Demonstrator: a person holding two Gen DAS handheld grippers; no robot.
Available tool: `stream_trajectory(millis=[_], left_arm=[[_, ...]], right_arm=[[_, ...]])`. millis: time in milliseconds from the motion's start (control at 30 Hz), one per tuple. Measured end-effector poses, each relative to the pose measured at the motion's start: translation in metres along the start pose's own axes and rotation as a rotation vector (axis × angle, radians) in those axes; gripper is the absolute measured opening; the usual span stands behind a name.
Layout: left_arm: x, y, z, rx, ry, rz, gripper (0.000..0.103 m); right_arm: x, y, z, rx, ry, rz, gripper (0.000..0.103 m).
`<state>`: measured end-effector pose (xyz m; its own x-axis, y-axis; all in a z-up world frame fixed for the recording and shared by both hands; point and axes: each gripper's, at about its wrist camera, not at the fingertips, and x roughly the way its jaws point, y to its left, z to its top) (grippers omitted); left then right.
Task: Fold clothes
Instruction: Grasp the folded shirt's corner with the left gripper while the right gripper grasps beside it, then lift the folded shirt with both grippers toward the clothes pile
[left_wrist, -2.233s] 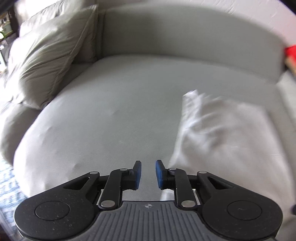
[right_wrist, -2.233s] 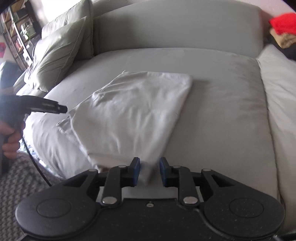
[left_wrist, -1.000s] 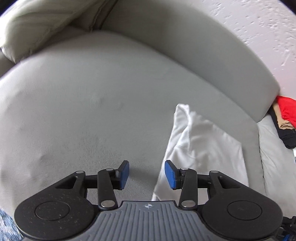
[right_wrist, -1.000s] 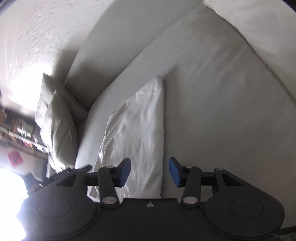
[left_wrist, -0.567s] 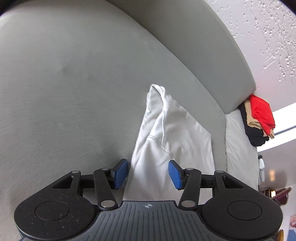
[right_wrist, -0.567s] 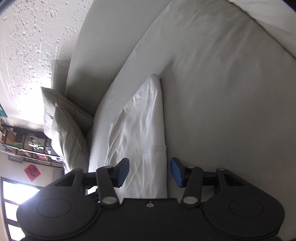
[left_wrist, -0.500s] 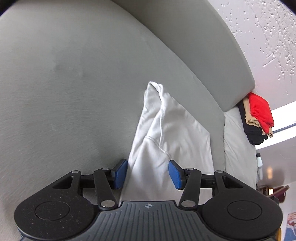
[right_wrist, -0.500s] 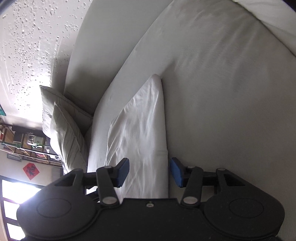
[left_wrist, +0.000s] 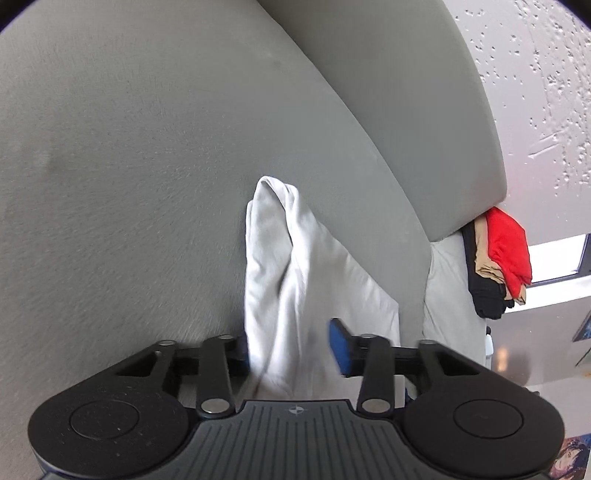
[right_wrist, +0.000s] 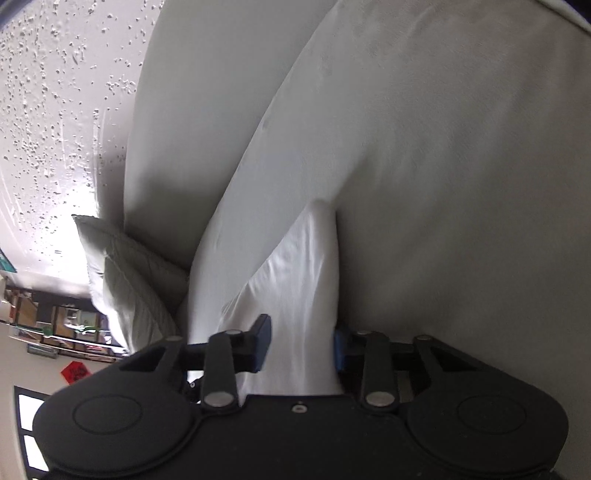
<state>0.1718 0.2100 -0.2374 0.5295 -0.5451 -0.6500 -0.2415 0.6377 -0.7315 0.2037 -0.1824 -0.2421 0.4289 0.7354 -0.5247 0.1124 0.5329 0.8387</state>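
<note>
Garment (left_wrist: 295, 295) now between both grippers' fingers.

A plain white garment (left_wrist: 295, 280) is seen on a grey sofa (left_wrist: 129, 147); blue pads (left_wrist: 338, 345) are fitted to black fingers, and red, tan and black clothes (left_wrist: 498, 258) are stacked

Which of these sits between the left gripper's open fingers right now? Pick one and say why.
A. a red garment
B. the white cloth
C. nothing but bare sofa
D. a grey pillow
B. In the left wrist view the white cloth runs down between the blue pads of the left gripper, whose jaws stand apart around it; the red garment lies far off by the sofa's backrest.
</note>
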Motion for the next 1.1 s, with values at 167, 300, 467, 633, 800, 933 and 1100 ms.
stream_trajectory(millis=[167, 300, 467, 633, 800, 933, 1100], left_arm=[[-0.006, -0.035, -0.019, 0.207, -0.062, 0.125, 0.008], [-0.029, -0.077, -0.052, 0.398, -0.169, 0.185, 0.007], [-0.088, -0.152, -0.121, 0.649, -0.395, 0.218, 0.006], [-0.137, -0.234, -0.196, 0.862, -0.596, 0.142, 0.007], [-0.146, -0.301, -0.256, 0.954, -0.653, -0.032, 0.007], [-0.117, -0.347, -0.292, 0.971, -0.598, -0.162, 0.007], [-0.049, -0.385, -0.323, 0.951, -0.447, -0.241, 0.007]], right_arm=[[-0.01, 0.015, -0.015, -0.121, -0.06, -0.061, 0.005], [-0.04, 0.049, -0.04, -0.283, -0.152, -0.087, 0.004], [-0.111, 0.092, -0.073, -0.425, -0.277, -0.034, 0.004], [-0.225, 0.117, -0.103, -0.498, -0.469, 0.051, 0.004], [-0.344, 0.12, -0.12, -0.563, -0.676, 0.043, 0.004], [-0.417, 0.105, -0.123, -0.565, -0.802, -0.04, 0.004], [-0.475, 0.07, -0.116, -0.506, -0.889, -0.161, 0.004]])
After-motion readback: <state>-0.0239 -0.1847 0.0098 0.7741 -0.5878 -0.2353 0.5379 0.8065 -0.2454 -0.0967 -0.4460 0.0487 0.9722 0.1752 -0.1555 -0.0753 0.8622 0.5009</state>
